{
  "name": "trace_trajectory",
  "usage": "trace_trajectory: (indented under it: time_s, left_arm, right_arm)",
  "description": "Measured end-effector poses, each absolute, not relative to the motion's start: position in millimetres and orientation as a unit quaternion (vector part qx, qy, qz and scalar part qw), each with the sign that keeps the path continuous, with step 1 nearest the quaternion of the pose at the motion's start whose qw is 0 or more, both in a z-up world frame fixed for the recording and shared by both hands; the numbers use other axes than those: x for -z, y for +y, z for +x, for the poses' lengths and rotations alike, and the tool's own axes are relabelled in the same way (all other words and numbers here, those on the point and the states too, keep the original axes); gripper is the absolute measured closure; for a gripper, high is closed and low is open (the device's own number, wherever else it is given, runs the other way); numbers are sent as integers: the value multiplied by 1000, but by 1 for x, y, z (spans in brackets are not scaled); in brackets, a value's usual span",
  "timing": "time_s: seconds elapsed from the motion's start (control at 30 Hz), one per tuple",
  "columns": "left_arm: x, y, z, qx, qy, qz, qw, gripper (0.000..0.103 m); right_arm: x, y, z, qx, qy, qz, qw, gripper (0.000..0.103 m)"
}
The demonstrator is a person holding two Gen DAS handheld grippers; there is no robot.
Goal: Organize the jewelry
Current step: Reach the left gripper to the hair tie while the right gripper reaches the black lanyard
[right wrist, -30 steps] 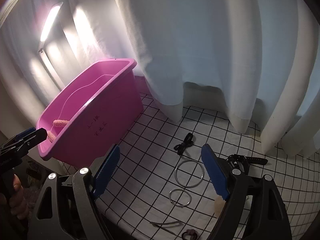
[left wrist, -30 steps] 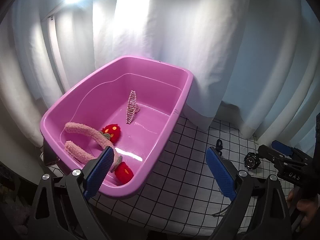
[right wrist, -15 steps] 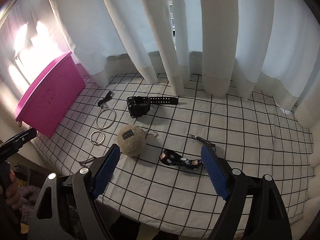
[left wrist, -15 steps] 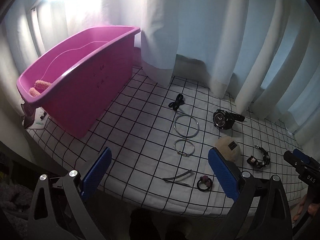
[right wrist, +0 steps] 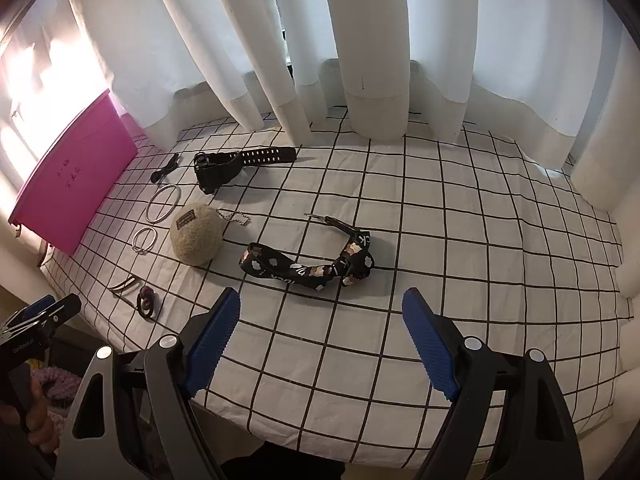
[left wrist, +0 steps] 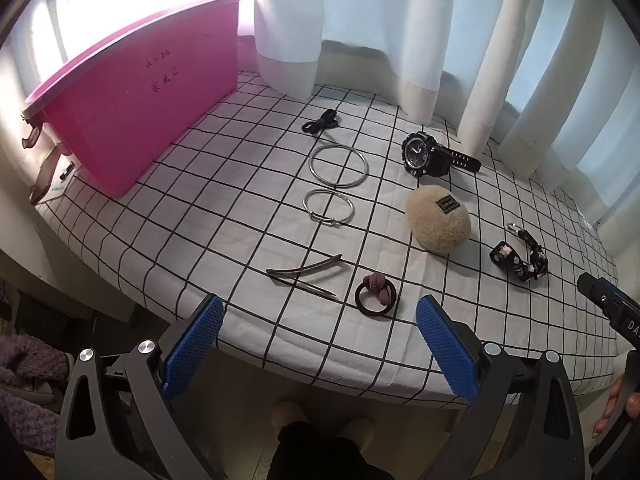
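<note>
On the checked cloth lie two silver bangles, a large one (left wrist: 338, 166) and a small one (left wrist: 329, 206), a black watch (left wrist: 424, 154), a beige fuzzy ball (left wrist: 437, 219), a black patterned strap (right wrist: 308, 266), metal hair clips (left wrist: 304, 273), a hair tie with a mauve knot (left wrist: 376, 295) and a black hair tie (left wrist: 321, 123). A pink bin (left wrist: 136, 80) stands at the left. My left gripper (left wrist: 318, 344) is open and empty at the table's front edge, just short of the mauve hair tie. My right gripper (right wrist: 320, 340) is open and empty, just short of the strap.
White curtains (right wrist: 360, 60) hang along the table's far side. The table drops off at the front edge (left wrist: 280, 364). The right part of the cloth (right wrist: 500, 240) carries no objects. A person's feet (left wrist: 316, 428) show below the table.
Both grippers have swung right and pulled back from the pink bin. The left view went from looking into the bin to facing the jewelry on the cloth. Both stay open.
</note>
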State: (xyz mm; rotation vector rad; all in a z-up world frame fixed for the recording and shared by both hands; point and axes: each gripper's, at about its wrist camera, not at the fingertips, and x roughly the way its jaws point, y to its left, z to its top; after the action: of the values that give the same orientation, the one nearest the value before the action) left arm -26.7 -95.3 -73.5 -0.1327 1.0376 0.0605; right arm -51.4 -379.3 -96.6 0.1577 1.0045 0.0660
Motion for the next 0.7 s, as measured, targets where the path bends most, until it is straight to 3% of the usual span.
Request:
trace_trajectory:
  time_s: [0.7]
  left_arm:
    - [139,-142,-25,-118,490,-133,854,8]
  right_arm:
    - [164,-394,-13,-140,479,15,866,23]
